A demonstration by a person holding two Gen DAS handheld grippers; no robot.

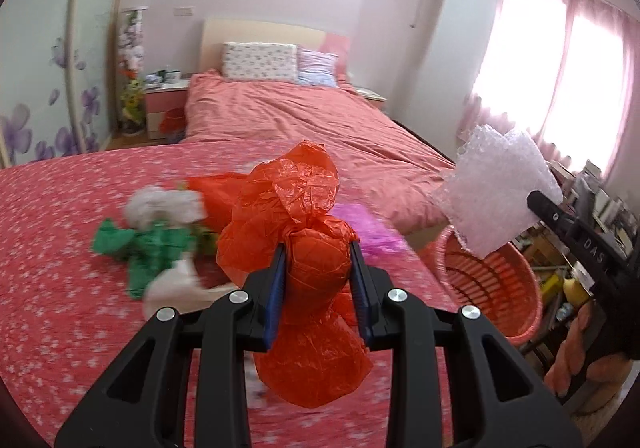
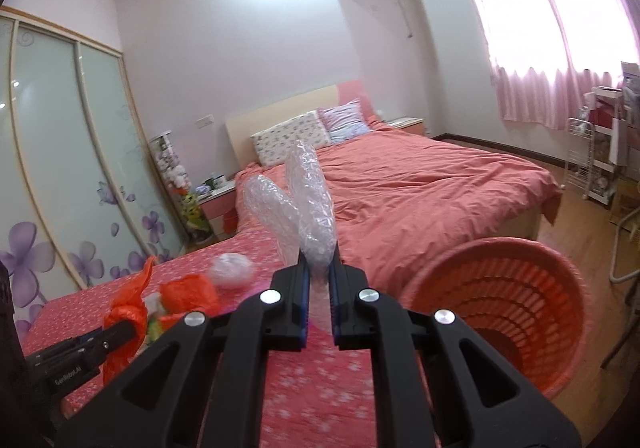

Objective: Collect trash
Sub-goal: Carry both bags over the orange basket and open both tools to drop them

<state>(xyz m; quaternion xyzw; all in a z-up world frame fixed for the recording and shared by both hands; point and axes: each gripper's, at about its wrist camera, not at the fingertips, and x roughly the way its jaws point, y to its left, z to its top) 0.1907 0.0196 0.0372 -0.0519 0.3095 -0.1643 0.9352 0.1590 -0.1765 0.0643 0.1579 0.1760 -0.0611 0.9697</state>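
My left gripper (image 1: 318, 252) is shut on a knotted orange plastic bag (image 1: 304, 215), held above the red flowered cover (image 1: 60, 248). In the right wrist view the same bag (image 2: 124, 312) shows at lower left, with the left gripper (image 2: 120, 330) clamped on it. My right gripper (image 2: 319, 268) is shut on a folded sheet of bubble wrap (image 2: 308, 199), which rises between its blue pads. That sheet (image 1: 500, 191) appears in the left wrist view above the red slatted basket (image 1: 492, 284), and the basket (image 2: 504, 304) lies to the right of the right gripper.
Loose trash lies on the flowered cover: green plastic (image 1: 140, 248), white crumpled paper (image 1: 160, 207), a pink piece (image 1: 372, 228), a clear wad (image 2: 232, 270). A bed with salmon bedding (image 2: 420, 191) lies beyond. A wardrobe (image 2: 60, 151) stands left, cluttered shelves (image 2: 608, 135) right.
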